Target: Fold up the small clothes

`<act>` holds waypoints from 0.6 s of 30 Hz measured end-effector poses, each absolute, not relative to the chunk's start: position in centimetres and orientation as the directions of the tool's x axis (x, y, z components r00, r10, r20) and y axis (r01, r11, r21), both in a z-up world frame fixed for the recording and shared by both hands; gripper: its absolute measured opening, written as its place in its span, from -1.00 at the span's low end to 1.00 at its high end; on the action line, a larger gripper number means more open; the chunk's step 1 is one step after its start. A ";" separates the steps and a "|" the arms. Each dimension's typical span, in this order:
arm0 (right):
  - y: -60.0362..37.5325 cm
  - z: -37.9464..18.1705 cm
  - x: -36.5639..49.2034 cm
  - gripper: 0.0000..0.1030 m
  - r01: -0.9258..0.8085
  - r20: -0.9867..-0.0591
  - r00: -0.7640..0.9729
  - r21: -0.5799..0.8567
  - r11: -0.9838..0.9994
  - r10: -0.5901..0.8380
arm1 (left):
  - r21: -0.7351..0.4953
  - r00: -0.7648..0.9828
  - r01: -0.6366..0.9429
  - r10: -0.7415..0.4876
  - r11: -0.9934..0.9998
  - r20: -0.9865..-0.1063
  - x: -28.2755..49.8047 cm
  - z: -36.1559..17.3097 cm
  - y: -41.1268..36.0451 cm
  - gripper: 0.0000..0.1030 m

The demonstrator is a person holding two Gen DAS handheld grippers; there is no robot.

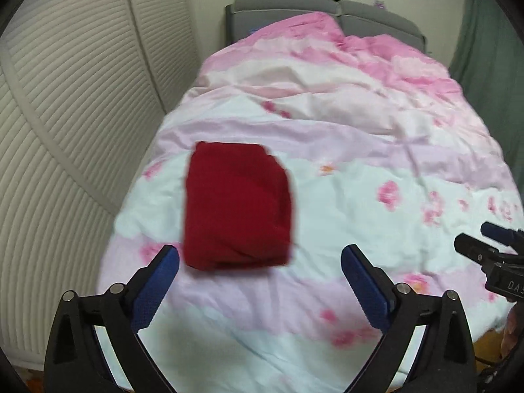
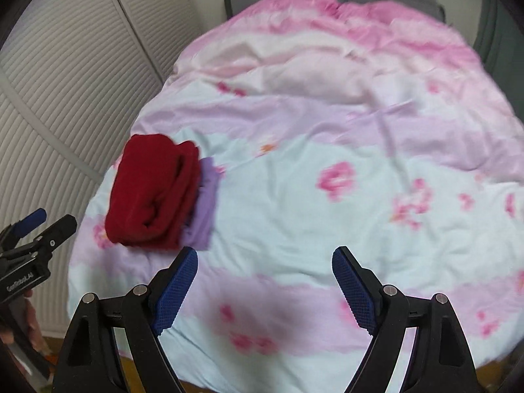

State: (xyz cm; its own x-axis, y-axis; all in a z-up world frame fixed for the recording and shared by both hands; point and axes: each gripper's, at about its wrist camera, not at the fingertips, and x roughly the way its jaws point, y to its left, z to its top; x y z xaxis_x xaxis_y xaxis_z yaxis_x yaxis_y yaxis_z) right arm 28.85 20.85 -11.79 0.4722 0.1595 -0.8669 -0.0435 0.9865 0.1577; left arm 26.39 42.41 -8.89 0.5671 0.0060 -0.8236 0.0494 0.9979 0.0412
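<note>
Bed with the pink-and-white floral quilt (image 1: 360,180) filled most of both views; its left edge ran close along the white slatted wardrobe doors (image 1: 65,98), grey padded headboard (image 1: 294,9) at the far end. Wide bare quilt lay to the right of the clothes. Folded dark red knit garment (image 1: 237,206) sat on the quilt near the left edge, a squarish bundle; the right wrist view showed it (image 2: 154,193) stacked over a folded lilac cloth (image 2: 204,203) peeking out on its right side. My left gripper (image 1: 260,262) was spread wide, holding nothing, just short of the red bundle's near edge. My right gripper (image 2: 265,262) was wide too, empty, over bare quilt.
</note>
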 end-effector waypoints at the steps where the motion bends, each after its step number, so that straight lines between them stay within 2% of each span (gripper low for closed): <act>1: 19.7 -11.0 27.7 0.64 -0.043 -0.860 0.490 0.140 0.989 0.143 | 0.044 0.572 0.054 0.005 0.998 -0.821 25.6 -8.6 41.2 0.98; 4: 16.4 -9.2 24.5 0.65 -0.030 -0.843 0.532 0.078 0.996 0.082 | 0.057 0.590 0.066 0.007 0.996 -0.808 22.7 -7.4 36.6 0.98; 6: 14.3 -8.3 22.3 0.76 -0.024 -0.835 0.549 0.032 0.999 0.040 | 0.073 0.600 0.078 0.012 0.994 -0.800 20.9 -6.8 33.8 1.00; 8: 11.9 -7.6 19.9 0.77 -0.014 -0.831 0.556 0.004 1.000 0.011 | 0.077 0.608 0.090 0.006 0.993 -0.794 19.0 -6.2 31.1 1.00; 18: 1.8 -5.4 9.7 0.77 0.041 -0.799 0.600 -0.022 0.999 -0.043 | 0.024 0.619 0.162 -0.083 0.987 -0.781 10.6 -4.9 20.5 1.00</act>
State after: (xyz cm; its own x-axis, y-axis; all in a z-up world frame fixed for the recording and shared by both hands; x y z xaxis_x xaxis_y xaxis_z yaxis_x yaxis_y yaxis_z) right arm 9.66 1.78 -5.37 0.6003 -0.0426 -0.7987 0.0413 0.9989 -0.0222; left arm 10.57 20.51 -4.87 0.6195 -0.0828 -0.7806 0.1615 0.9866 0.0235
